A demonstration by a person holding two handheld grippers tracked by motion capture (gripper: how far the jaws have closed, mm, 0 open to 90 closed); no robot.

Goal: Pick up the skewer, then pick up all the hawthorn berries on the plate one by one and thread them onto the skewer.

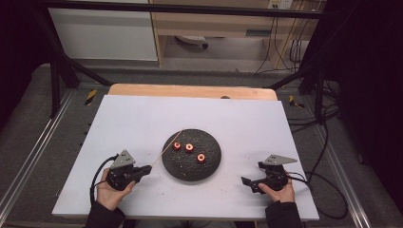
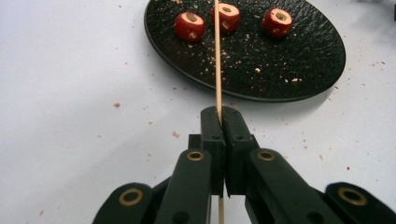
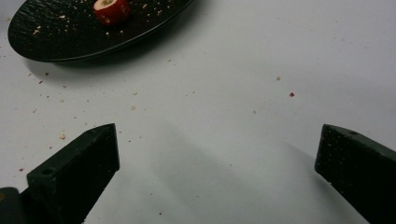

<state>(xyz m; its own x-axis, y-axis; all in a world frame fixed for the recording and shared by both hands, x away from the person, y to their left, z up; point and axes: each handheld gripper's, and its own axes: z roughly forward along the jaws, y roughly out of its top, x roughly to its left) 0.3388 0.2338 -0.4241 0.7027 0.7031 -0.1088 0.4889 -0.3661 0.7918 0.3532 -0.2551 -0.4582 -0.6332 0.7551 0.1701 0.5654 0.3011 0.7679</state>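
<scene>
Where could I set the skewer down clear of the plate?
Bare white table lies left and behind the plate, and between the plate and the open right gripper. The plate is crowded: three red pieces sit under the skewer held by the left gripper.

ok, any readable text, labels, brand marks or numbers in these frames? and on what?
None readable.
The black plate, the three red fruit pieces, the wooden skewer and the white table bear no writing.
The left gripper and right gripper show no marking.
Black and yellow strips on the floor: hazard stripes, no words.
Wall socket at the top: too small to read.
</scene>
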